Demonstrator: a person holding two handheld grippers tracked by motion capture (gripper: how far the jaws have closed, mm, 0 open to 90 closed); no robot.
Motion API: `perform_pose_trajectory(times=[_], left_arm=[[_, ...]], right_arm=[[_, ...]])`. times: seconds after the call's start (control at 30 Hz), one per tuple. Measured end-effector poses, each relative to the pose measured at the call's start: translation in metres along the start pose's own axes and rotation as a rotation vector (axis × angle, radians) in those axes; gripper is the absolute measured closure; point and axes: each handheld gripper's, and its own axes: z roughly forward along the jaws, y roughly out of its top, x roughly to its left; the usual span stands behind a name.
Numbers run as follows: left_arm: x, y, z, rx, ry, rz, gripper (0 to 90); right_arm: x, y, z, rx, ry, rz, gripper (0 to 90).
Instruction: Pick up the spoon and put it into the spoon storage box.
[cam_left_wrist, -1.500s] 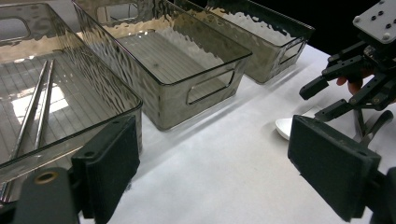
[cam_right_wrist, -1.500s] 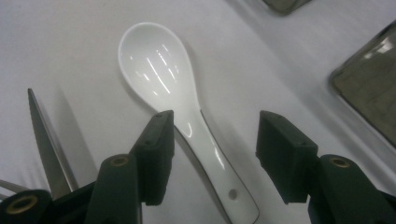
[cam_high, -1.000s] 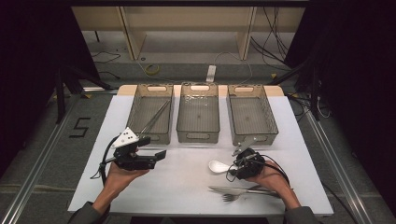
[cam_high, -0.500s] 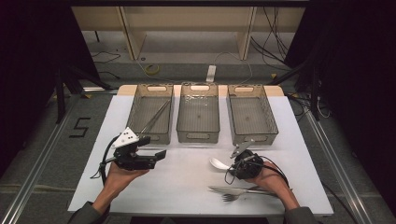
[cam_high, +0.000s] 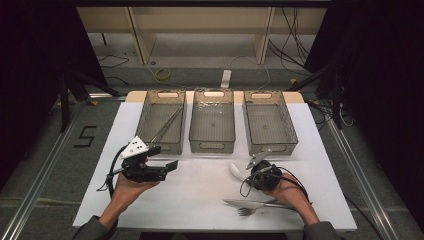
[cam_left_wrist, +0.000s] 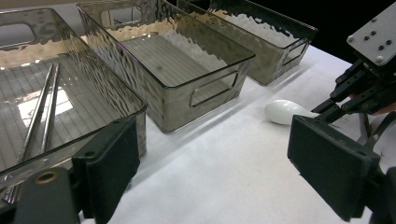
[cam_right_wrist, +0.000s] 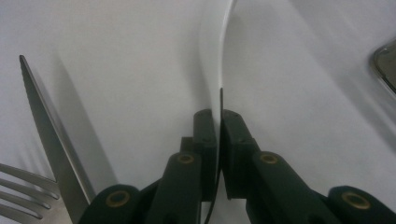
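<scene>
Spoon, white, glossy plastic (cam_high: 237, 171): lay on white table (cam_high: 200, 200), at nine o'clock of right gripper (cam_high: 250, 176), whose jaws had just been closing and pinched its thin handle. Left gripper (cam_left_wrist: 210, 172) stood apart, idle. Risk: edge-on grip could slip, spoon twisting when lifted.

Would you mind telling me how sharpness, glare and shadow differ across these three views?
High view: the white table is brightly lit against dark surroundings, with fine detail soft. Left gripper view: the near jaws are blurred, and the clear bins show rippled glare. Right gripper view: the jaws are soft and close up, the white spoon almost blends into the table, and the knife casts a shadow.
</scene>
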Motion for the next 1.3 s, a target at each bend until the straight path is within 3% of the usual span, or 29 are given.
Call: perform_pose_trajectory(times=[0.43, 0.83, 1.3], left_arm=[[-0.001, 0.000, -0.001, -0.019, -0.010, -0.009, 16.2], [0.000, 0.000, -0.002, -0.042, -0.023, -0.030, 16.1], [0.001, 0.001, -0.004, -0.061, -0.014, -0.031, 16.1]], right_arm=[[-0.003, 0.006, -0.018, -0.112, -0.010, 0.026, 86.4], [-0.013, 0.038, -0.031, -0.197, -0.030, 0.038, 86.3], [-0.032, 0.072, -0.036, -0.225, -0.070, 0.059, 86.3]])
